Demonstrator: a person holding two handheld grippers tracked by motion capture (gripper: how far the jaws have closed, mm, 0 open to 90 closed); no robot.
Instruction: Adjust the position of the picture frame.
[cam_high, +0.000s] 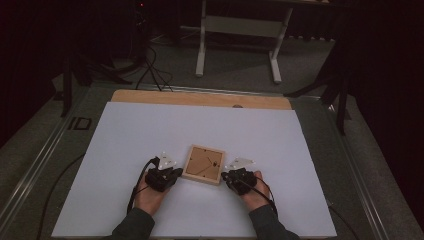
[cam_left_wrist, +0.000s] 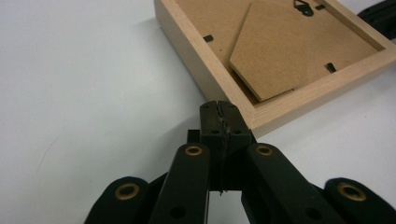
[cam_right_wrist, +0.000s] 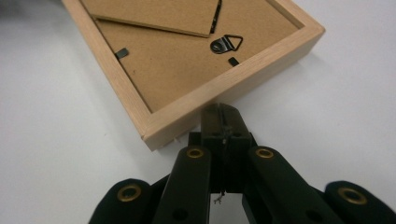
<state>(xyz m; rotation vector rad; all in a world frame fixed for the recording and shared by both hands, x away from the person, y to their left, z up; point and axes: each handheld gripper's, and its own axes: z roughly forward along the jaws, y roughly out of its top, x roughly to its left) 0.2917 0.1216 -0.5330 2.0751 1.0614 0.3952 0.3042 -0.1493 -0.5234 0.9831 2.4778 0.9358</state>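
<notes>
High view: frame (cam_high: 202, 164) between both tools (jaws together); right gripper view reveals hanger (cam_right_wrist: 225, 44).

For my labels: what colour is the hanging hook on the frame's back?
Black hook, clearest in the right gripper view.

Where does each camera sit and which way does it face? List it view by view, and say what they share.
High view: above the person's side, looking forward and down on the white table; both forearms, left gripper and right gripper flank the wooden frame.
Left gripper view: rides the left gripper, looking along its shut jaws at a frame side.
Right gripper view: rides the right gripper, shut jaws at a frame edge.
Shared: the frame lying back up, with its hanger.
</notes>
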